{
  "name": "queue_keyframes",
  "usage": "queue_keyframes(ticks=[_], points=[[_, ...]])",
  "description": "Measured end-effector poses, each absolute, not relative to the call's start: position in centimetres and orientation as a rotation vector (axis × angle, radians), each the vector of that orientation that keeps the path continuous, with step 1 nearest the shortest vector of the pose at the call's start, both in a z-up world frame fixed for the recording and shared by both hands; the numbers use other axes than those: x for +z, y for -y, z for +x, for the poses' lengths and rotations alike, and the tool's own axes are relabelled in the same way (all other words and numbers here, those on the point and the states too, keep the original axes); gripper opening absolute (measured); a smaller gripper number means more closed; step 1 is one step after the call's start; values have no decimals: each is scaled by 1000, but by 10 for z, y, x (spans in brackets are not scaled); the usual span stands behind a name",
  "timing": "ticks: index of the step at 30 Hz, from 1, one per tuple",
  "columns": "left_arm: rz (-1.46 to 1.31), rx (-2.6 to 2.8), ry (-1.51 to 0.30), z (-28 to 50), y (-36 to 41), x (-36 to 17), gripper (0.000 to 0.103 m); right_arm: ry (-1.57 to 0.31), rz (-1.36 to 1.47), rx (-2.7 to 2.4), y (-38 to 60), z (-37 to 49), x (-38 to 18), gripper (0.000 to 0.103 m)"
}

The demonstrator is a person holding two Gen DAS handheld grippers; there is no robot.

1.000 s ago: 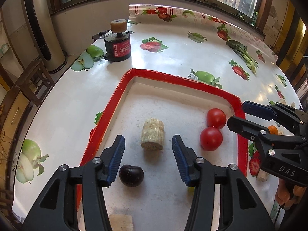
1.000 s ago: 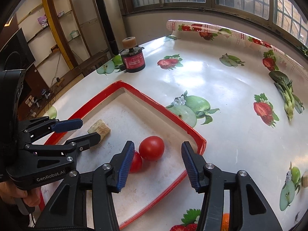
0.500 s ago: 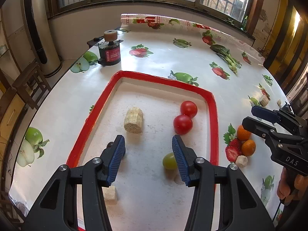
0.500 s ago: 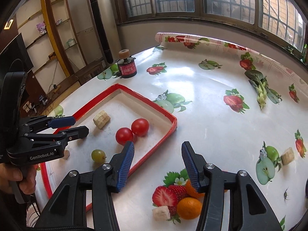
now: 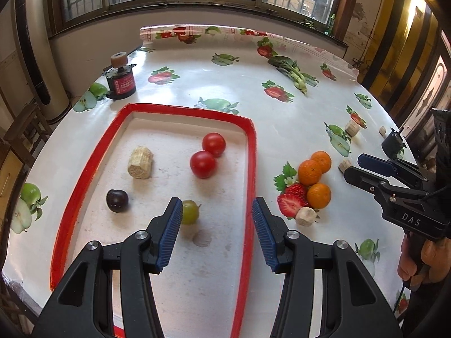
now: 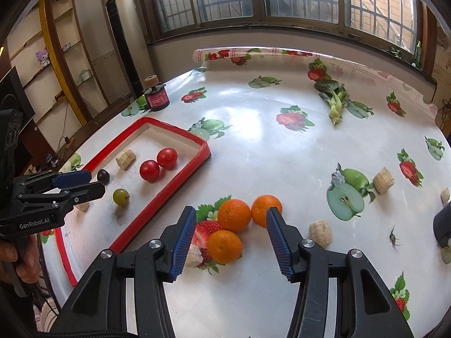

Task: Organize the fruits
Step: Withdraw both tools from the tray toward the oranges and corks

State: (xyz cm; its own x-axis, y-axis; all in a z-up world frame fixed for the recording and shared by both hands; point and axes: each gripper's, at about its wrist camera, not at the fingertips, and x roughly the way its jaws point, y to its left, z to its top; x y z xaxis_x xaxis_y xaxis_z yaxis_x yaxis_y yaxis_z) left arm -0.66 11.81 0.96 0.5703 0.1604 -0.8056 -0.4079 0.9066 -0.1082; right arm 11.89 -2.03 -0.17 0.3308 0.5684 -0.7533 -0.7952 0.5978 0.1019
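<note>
Two grippers hang above the table, both with jaws spread wide and nothing between them. From the left wrist view, the left gripper [image 5: 215,235] is over the near part of the red-rimmed tray [image 5: 251,169], its right finger just above the tray's right rim. At its 11 o'clock, beside the left finger, lies a green grape [image 5: 189,211]; farther out at 10 o'clock sits a dark plum [image 5: 117,200]. Toward 12 o'clock two tomatoes [image 5: 203,164] touch each other, and a pale corn-cob piece [image 5: 140,162] lies at their 9 o'clock, apart from them.

From the right wrist view, the right gripper [image 6: 231,243] is above the fruit-print tablecloth [image 6: 267,140], outside the tray. Three oranges [image 6: 234,215] cluster just ahead of its fingers: the nearest lies between the pads, one is behind it, and the third is at 1 o'clock against the right finger's tip. A strawberry [image 6: 203,232] touches the nearest orange at 9 o'clock, with a small pale chunk [image 6: 194,255] beside the left pad. Another pale chunk [image 6: 320,232] lies at 3 o'clock, apart from the oranges.

Far out at 11 o'clock a dark jar [image 6: 156,97] with a cork-colored top stands near the table edge, and a leafy green vegetable [image 6: 335,98] lies at 1 o'clock.
</note>
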Motion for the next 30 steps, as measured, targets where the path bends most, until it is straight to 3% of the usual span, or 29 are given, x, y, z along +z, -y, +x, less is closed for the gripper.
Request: queue_keyframes(ticks=[15, 30], points=[[-259, 194, -948, 19, -54, -1, 49, -886, -260, 805, 90, 135, -21, 54], [-246, 149, -1021, 43, -37, -30, 49, -900, -292, 880, 50, 146, -34, 51]])
